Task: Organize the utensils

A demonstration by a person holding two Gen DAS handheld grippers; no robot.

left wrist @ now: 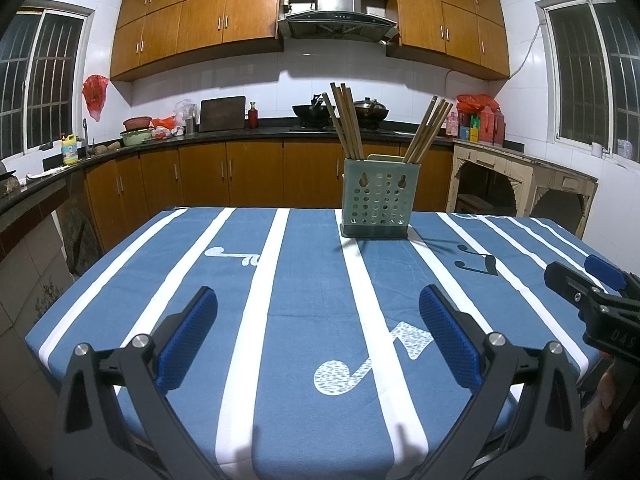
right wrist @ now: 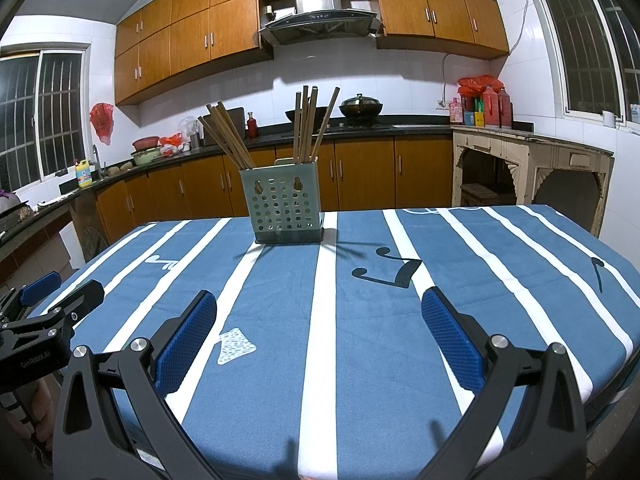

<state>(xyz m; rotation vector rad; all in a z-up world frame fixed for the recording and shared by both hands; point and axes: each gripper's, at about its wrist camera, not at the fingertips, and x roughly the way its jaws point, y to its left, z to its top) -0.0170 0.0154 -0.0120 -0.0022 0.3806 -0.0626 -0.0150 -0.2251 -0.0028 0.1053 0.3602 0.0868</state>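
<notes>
A pale green perforated utensil holder (left wrist: 378, 199) stands upright near the far edge of the table; it also shows in the right wrist view (right wrist: 282, 204). Two bunches of wooden chopsticks (left wrist: 347, 122) lean out of it, one in its left part and one in its right part (right wrist: 308, 124). My left gripper (left wrist: 318, 320) is open and empty above the near middle of the table. My right gripper (right wrist: 319, 320) is open and empty as well, to the right of the left one. Each gripper shows at the edge of the other's view (left wrist: 586, 280) (right wrist: 60, 294).
The table wears a blue cloth with white stripes and music notes (left wrist: 280, 280). Behind it run a dark kitchen counter with woks on a stove (left wrist: 340, 114), wooden cabinets and a range hood. An old cream cabinet (right wrist: 532, 168) stands at the right.
</notes>
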